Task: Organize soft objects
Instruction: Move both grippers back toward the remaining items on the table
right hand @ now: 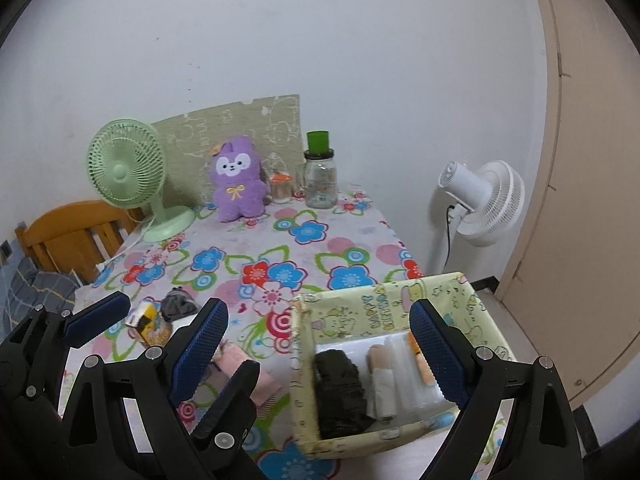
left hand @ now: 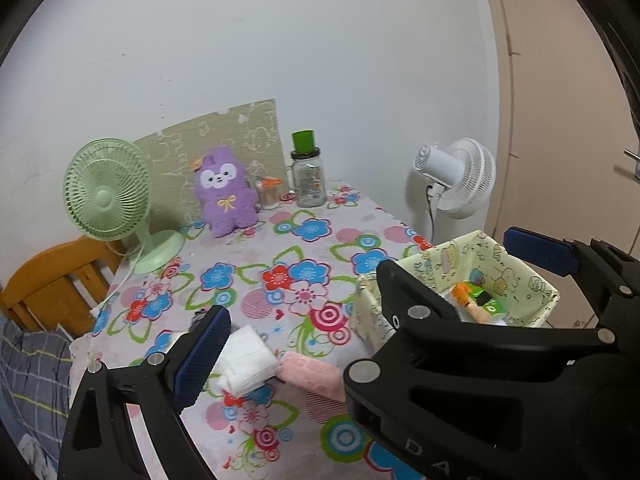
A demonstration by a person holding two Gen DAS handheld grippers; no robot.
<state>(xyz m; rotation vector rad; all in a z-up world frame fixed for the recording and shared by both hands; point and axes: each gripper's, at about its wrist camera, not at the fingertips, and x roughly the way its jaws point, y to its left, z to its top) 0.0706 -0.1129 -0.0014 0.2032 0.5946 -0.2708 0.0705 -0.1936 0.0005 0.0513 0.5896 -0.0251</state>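
Note:
My left gripper (left hand: 320, 356) is open low over the flowered table, above a folded pink cloth (left hand: 312, 376) and beside a folded white cloth (left hand: 248, 360). Its right finger is hidden behind the right gripper. My right gripper (right hand: 320, 352) is open over a pale yellow fabric box (right hand: 352, 316) that holds a black cloth (right hand: 340, 388), a beige roll (right hand: 378, 356) and other rolled pieces. The pink cloth (right hand: 240, 364) lies left of the box. A small grey cloth (right hand: 178, 304) and a yellow packet (right hand: 148, 322) lie farther left. A purple plush toy (right hand: 238, 180) stands at the back.
At the back of the table stand a green desk fan (left hand: 106, 200), a glass bottle with a green cap (left hand: 308, 180) and a small jar (left hand: 268, 192). A white floor fan (right hand: 484, 204) stands right of the table, a wooden chair (right hand: 68, 236) left, a door (right hand: 592, 200) far right.

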